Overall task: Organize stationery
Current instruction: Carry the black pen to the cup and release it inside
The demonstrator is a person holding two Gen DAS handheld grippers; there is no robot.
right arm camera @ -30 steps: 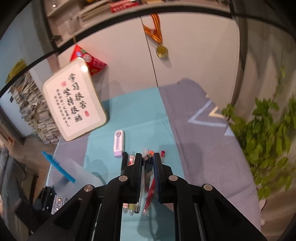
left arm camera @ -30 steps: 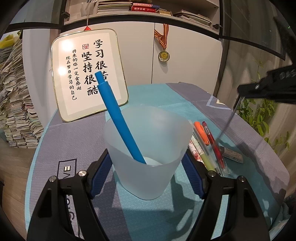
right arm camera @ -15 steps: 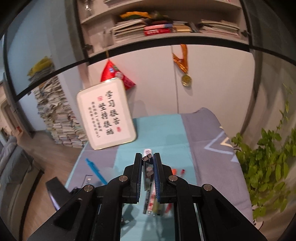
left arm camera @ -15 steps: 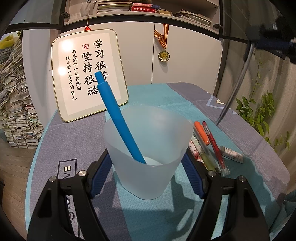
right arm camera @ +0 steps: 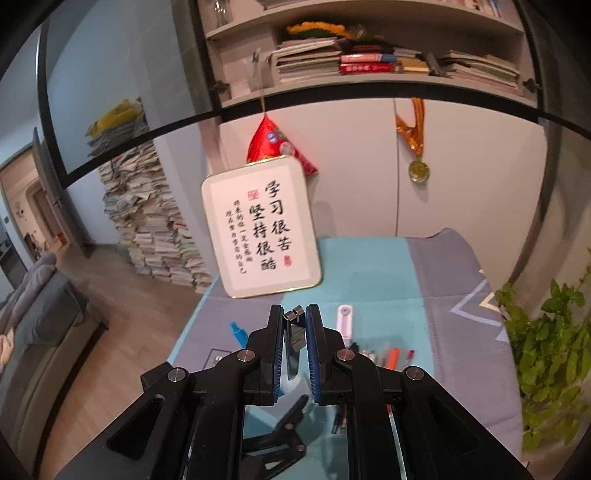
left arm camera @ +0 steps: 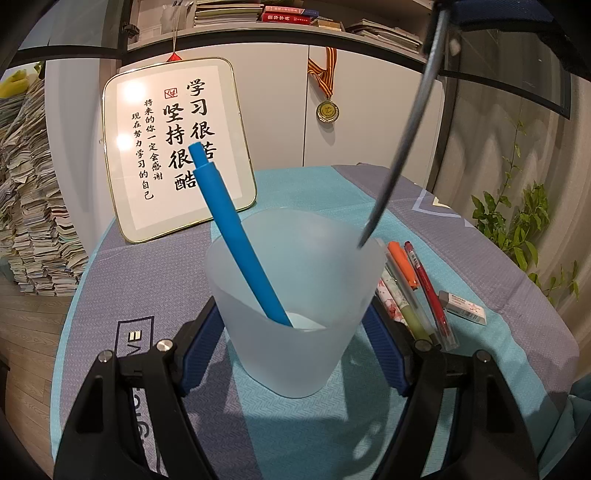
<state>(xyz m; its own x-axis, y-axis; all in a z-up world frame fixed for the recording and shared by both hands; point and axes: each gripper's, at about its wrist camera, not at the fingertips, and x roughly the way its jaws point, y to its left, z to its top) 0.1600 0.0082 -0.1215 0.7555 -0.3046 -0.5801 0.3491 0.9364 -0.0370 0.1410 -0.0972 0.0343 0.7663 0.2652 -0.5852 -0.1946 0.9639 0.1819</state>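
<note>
Left wrist: right tool point(left arm camera: 448, 11) dangles black pen point(left arm camera: 399, 147) over cup point(left arm camera: 295, 295).

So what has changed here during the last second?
The right gripper, shut on a dark grey pen, carried it up from the table and leftward until its tip hangs at the frosted plastic cup's rim. The left gripper still holds the cup; the blue pen stays inside.
</note>
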